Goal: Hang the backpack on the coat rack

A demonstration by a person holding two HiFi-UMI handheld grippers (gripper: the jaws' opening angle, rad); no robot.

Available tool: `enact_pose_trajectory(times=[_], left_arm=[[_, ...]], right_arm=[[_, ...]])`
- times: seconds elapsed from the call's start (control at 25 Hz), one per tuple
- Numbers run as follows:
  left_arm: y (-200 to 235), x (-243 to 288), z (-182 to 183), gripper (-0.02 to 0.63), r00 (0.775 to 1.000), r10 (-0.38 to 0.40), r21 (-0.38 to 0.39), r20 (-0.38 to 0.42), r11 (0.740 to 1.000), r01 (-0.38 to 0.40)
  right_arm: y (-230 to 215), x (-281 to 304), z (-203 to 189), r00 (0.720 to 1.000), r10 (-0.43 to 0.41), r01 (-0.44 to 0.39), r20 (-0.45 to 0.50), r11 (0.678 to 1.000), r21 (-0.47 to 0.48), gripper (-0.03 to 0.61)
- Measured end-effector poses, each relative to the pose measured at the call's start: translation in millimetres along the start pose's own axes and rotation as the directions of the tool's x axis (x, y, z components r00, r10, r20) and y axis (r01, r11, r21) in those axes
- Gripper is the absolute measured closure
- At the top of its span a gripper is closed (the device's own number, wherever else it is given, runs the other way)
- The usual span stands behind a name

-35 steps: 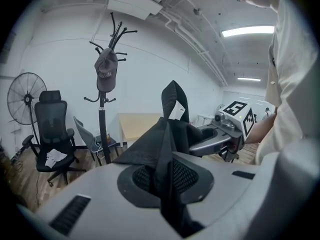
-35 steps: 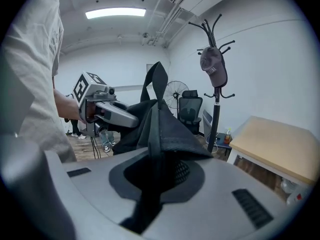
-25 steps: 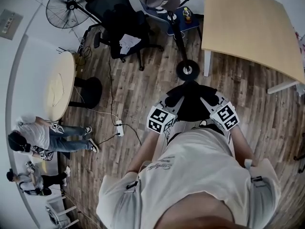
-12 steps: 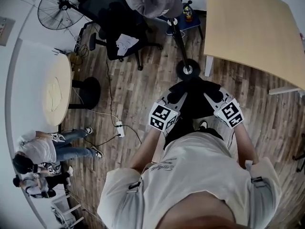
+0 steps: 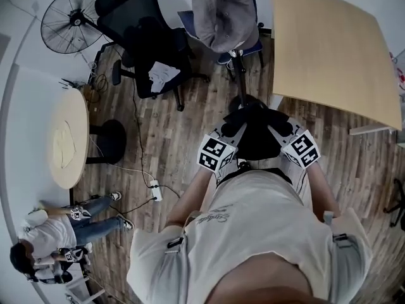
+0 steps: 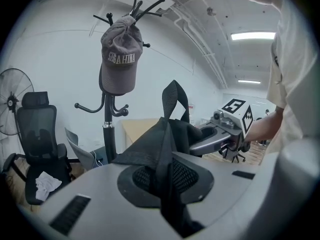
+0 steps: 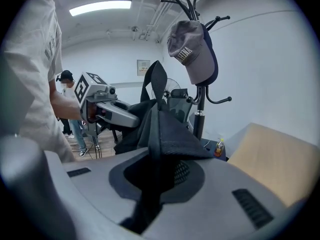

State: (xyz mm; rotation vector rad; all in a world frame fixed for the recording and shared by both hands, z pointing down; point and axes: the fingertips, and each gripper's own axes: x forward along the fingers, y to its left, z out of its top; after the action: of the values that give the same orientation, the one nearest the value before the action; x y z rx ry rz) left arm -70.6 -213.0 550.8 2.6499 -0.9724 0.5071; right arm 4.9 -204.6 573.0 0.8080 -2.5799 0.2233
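Since a second earlier the person had walked forward. The coat rack (image 5: 236, 68), its base once well ahead of the backpack (image 5: 256, 135), now stood just beyond it, with a grey cap (image 5: 218, 14) hanging on top. The left gripper (image 6: 165, 151) and right gripper (image 7: 157, 134) were each clamped on black backpack fabric. The bag hung between them, carry loop upright. Judged: approach nearly done, and the lift to a free hook comes next. Backpack contents not visible. No other containers noted.
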Motion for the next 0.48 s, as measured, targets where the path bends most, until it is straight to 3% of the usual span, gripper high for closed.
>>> enact_pose_trajectory(times=[0.48], left_arm=[[71,26,28,0.569,1.000,-0.008,0.050,0.008,0.999,0.007]], right_arm=[[-49,54,31,0.999,-0.028,0.028,0.020,1.000,0.009,0.551]])
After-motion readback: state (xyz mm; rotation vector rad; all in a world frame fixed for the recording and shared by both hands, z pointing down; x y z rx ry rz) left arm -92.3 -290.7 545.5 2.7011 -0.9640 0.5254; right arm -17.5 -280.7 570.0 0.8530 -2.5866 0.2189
